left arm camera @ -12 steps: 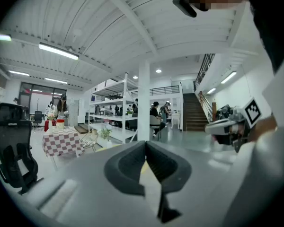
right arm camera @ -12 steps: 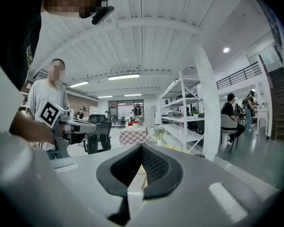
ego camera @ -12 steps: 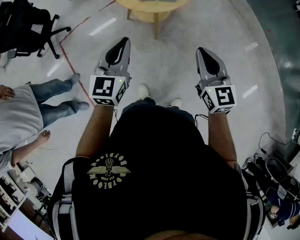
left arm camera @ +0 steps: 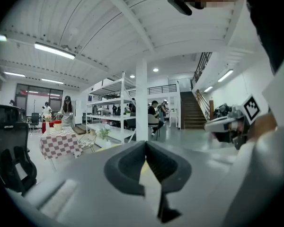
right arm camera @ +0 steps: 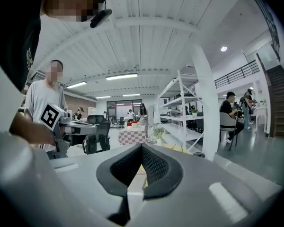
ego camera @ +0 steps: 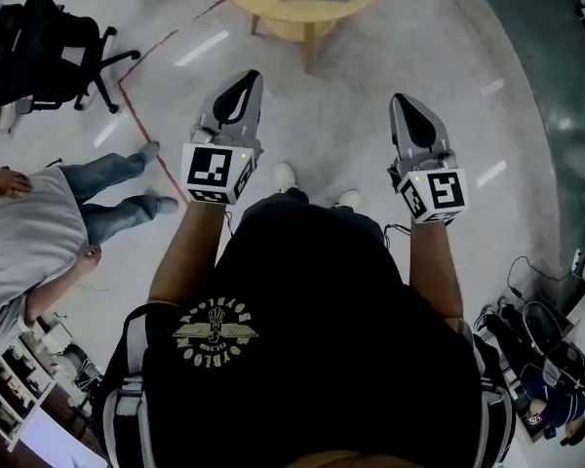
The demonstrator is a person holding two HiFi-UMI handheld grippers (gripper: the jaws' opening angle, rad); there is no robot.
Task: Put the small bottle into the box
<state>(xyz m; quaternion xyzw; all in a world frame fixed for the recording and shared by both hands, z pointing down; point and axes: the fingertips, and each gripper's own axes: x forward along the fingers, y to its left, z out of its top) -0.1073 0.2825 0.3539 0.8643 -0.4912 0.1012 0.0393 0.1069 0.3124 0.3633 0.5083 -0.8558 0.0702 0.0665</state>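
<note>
While arms reach forward, left gripper (ego camera: 245,76) and right gripper (ego camera: 401,98) near level, jaws pressed together, empty

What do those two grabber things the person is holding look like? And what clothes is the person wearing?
The left gripper and the right gripper are grey, pointed shells with black ribbed pads inside. Each carries a white cube printed with black square markers. The person wears a black short-sleeved T-shirt with a gold emblem on it.
</note>
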